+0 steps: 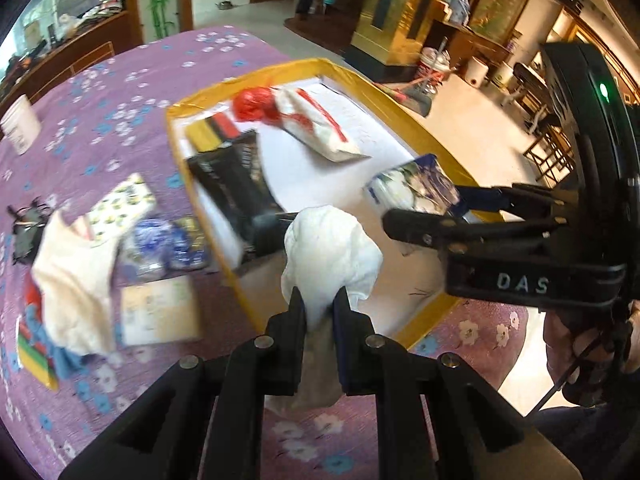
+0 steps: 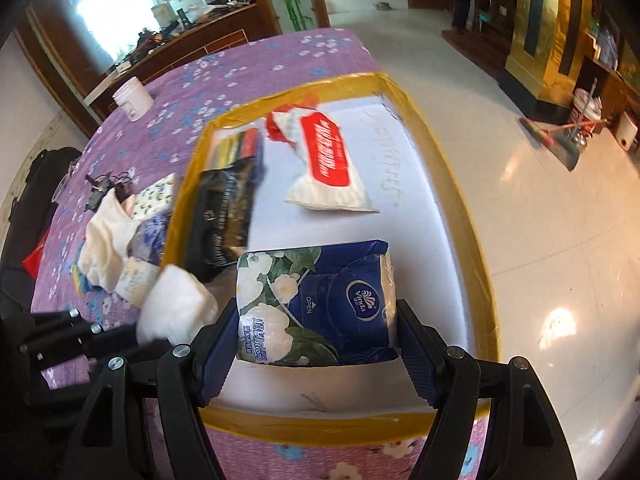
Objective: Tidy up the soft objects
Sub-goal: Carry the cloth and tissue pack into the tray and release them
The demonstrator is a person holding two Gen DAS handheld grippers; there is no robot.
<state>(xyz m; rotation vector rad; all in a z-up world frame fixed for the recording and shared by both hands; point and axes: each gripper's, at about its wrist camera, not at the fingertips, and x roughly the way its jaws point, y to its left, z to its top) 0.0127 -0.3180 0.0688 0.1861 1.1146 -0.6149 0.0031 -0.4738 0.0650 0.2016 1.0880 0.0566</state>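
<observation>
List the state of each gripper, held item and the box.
left gripper: shut on white cloth
white cloth: bunched, hanging from the jaws over the box
right gripper: shut on blue tissue pack
blue tissue pack: held over the box
yellow-rimmed box: open, partly filled
red-and-white tissue pack: lying in the box

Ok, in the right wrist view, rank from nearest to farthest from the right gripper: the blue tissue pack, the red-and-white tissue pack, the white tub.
1. Blue tissue pack: held between the jaws.
2. Red-and-white tissue pack: farther back inside the yellow-rimmed box.
3. White tub: far left, on the purple cloth.
</observation>
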